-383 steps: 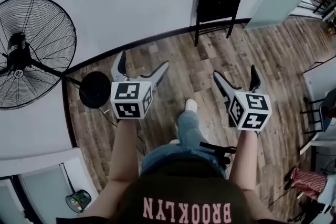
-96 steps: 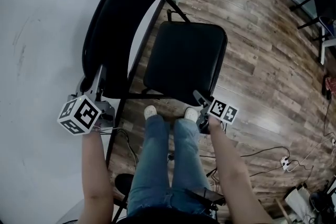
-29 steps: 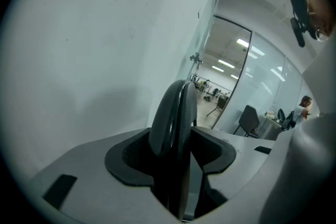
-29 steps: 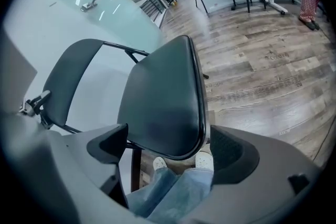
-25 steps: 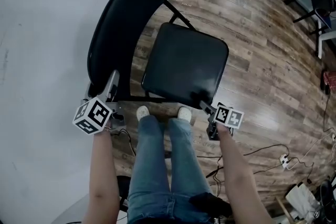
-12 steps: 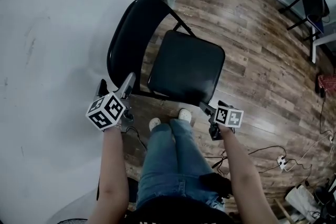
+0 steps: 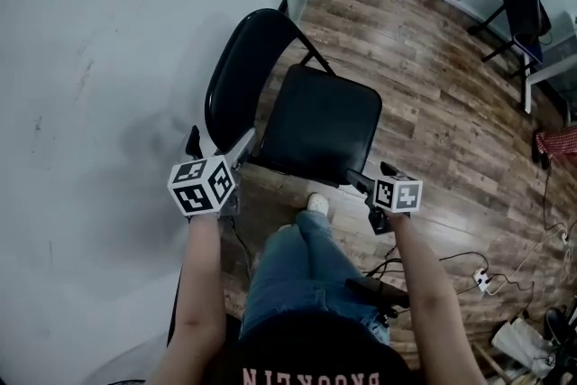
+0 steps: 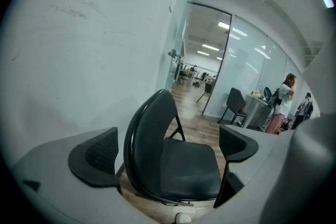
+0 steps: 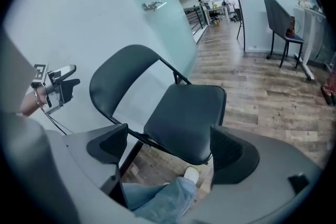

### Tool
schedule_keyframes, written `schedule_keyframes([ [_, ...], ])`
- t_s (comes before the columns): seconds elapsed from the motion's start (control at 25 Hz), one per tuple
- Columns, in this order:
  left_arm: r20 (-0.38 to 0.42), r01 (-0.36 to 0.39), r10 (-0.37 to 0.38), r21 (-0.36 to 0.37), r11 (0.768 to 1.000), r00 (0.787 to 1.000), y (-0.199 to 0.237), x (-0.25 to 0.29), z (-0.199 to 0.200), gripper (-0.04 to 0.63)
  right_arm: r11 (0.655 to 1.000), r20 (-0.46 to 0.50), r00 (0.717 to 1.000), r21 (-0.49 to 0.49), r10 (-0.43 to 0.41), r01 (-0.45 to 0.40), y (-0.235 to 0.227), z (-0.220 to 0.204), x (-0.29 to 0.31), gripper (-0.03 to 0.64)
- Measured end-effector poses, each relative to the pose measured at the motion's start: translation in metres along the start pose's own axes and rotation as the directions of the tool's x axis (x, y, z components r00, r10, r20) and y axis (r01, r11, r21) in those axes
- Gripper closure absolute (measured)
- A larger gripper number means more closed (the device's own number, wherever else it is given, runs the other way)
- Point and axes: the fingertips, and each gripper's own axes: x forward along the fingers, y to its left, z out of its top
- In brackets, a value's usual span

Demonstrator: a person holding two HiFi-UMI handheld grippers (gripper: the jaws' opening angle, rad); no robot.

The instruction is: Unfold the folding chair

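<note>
Chair: the black folding chair (image 7: pixel 320 123) stands unfolded on the wood floor (image 7: pixel 433 86) in the middle of the head view. Its seat lies flat and its curved backrest (image 7: pixel 242 72) is on the side of the white wall (image 7: pixel 90 59).
Left side: the left tongs (image 7: pixel 218 145) hang at the lower left of the backrest, clear of it. The jaws have just been opening and stand wide. In the left gripper view the pads (image 8: pixel 100 152) are far apart and grip nothing, and the chair is seen beyond them.
Right side: the right tongs (image 7: pixel 370 174) sit near the seat's lower right corner in the head view. In the right gripper view the jaws stand wide and empty, off the seat.
Person: a jeans leg (image 7: pixel 306 266) and a pale shoe (image 7: pixel 317 203) show just below the seat's front edge.
Around: cables and a socket strip (image 7: pixel 482 279) lie at the lower right, and a second dark chair (image 7: pixel 527 9) stands at the upper right.
</note>
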Motion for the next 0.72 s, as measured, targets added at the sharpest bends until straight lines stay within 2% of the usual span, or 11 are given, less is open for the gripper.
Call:
schedule_keyframes([
  [0.32, 0.044, 0.073, -0.075, 0.039, 0.997, 0.996, -0.018, -0.036, 0.028, 0.026, 0.999, 0.161, 0.987, -0.042, 0.001, 0.005, 0.03, 0.043, -0.053, 0.132],
  [0.56, 0.089, 0.1, -0.108, 0.09, 0.991, 0.99, -0.024, -0.064, 0.045, 0.026, 0.997, 0.291, 0.956, -0.068, 0.046, -0.027, 0.064, 0.07, -0.093, 0.132],
  [0.72, 0.124, 0.114, -0.126, 0.1, 0.988, 0.984, -0.029, -0.083, 0.054, 0.028, 0.991, 0.327, 0.942, -0.129, 0.077, -0.036, 0.09, 0.08, -0.117, 0.131],
])
